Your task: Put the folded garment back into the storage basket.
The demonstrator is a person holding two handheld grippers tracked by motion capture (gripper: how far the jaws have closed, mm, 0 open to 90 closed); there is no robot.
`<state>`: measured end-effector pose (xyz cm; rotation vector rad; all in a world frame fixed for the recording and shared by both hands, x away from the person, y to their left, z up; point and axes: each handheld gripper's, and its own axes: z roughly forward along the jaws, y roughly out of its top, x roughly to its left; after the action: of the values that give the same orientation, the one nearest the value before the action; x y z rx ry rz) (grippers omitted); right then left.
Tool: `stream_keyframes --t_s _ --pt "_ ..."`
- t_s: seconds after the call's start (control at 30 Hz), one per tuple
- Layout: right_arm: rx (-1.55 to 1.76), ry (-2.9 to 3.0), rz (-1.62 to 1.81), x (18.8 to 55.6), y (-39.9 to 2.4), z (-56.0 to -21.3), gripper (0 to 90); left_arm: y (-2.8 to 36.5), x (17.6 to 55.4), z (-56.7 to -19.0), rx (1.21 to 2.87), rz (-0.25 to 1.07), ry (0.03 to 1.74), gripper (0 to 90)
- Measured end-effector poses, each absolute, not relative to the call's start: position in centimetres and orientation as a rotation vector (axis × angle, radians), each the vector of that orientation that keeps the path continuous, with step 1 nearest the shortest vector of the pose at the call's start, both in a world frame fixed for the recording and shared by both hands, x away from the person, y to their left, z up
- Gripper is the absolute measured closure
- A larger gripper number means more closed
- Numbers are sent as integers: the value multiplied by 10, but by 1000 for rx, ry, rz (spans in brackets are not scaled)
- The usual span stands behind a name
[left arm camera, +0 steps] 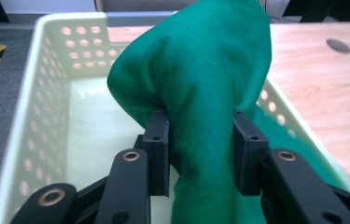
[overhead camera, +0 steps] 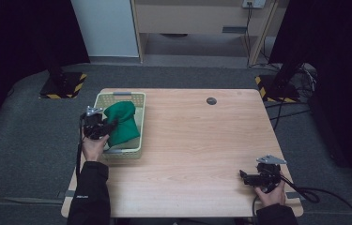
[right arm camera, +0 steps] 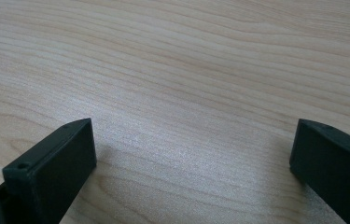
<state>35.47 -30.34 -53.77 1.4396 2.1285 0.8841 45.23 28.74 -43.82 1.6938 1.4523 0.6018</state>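
The left gripper (left arm camera: pixel 200 154) pinches a green cloth (left arm camera: pixel 200 74), holding it bunched over the pale perforated basket (left arm camera: pixel 46 60). Well apart from the basket, the right gripper (right arm camera: pixel 193 158) rests with jaws spread above bare tabletop (right arm camera: pixel 186 70).

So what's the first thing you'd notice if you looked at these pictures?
The bright green cloth, bunched up and sticking out of the pale yellow basket at the table's left edge. The left gripper is pinching it. The right gripper waits at the table's near right corner, jaws wide open on bare wood.
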Motion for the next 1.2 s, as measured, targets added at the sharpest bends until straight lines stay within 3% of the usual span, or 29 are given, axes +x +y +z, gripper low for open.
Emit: stream_keyframes --t_s 0.77,1.0,1.2 --pt "1441 2128 884 355 -303 -538 4 282 459 -453 1741 530 1462 629" --pt "1442 2128 884 355 -303 -538 4 283 458 -456 1766 699 1606 426" --pt "1441 2128 884 355 -303 -538 4 285 453 -450 1749 765 1626 332"
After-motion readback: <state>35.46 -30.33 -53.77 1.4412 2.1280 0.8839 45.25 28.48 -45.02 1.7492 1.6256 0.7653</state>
